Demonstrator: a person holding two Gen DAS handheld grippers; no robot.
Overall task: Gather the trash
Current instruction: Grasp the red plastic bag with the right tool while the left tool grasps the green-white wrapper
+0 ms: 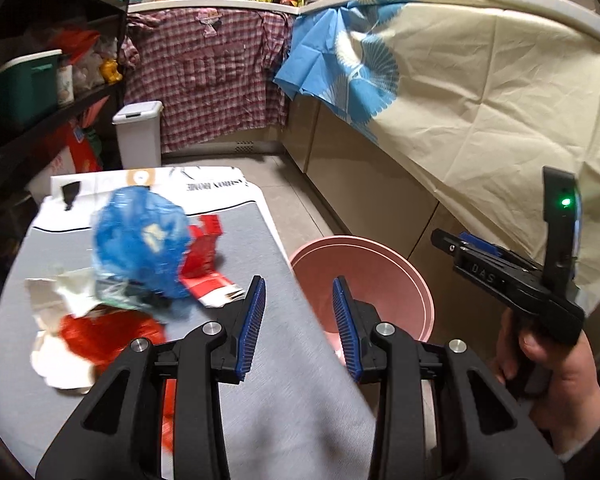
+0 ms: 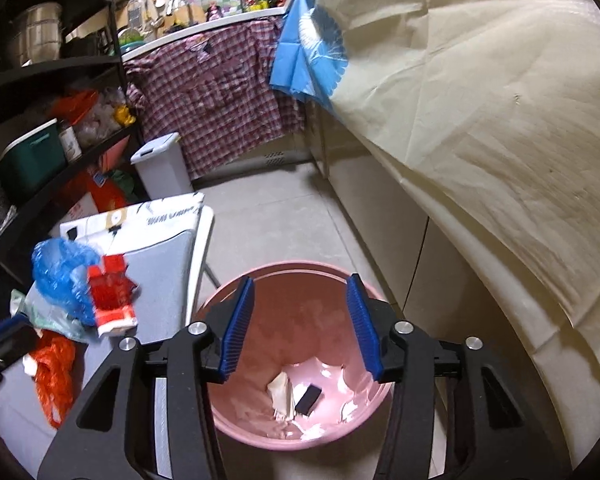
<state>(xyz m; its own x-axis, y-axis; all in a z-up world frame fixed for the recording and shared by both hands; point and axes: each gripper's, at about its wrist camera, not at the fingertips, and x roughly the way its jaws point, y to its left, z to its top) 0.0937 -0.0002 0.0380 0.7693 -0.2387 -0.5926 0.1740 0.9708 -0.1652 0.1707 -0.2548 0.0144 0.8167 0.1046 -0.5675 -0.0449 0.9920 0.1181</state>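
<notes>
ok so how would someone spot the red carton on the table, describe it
Start at the grey-topped table left of the pink bucket. On it lies a pile of litter; the red carton rests against the right side of the crumpled blue plastic bag. Unlike the soft orange bag nearer the camera, it is stiff, boxy cardboard with a white edge.

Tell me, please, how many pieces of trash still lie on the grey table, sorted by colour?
Blue: 1, the blue plastic bag
Red: 1, the red carton
Orange: 1, the orange plastic bag
White: 1, the crumpled white paper
Total: 4, as far as the pile on the table can be told apart.
</notes>
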